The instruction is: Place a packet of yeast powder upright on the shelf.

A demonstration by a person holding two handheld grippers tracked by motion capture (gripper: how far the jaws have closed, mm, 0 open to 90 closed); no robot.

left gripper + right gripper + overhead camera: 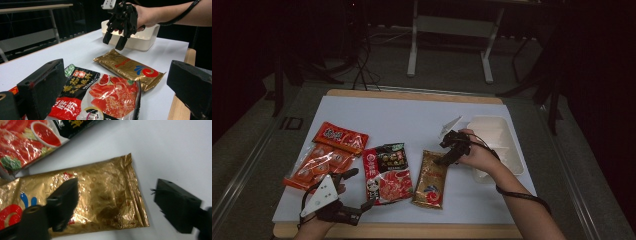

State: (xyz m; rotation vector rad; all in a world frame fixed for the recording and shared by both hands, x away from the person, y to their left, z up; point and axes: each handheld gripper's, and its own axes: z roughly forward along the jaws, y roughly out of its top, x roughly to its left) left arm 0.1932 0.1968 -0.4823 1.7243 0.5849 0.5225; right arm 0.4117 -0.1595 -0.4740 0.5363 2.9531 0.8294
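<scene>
Crinkled gold foil pouch (82, 202), flat and oblong, lies just left of the white tray (512, 150). Right gripper (115, 42) hovers over its top end, jaws wide apart, holding nothing.

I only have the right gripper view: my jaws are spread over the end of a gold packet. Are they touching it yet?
Observer: Not yet. In the left gripper view the right gripper hangs open above the gold packet, clear of it.
Operator: What's behind me?
Observer: A white tray lies just beyond the right hand in the high view.
Operator: Where's the other gripper?
Observer: The left gripper rests open at the near edge of the table, beside the red and black packet.
Operator: Anything else out there?
Observer: Two orange packets lie at the far left.
</scene>
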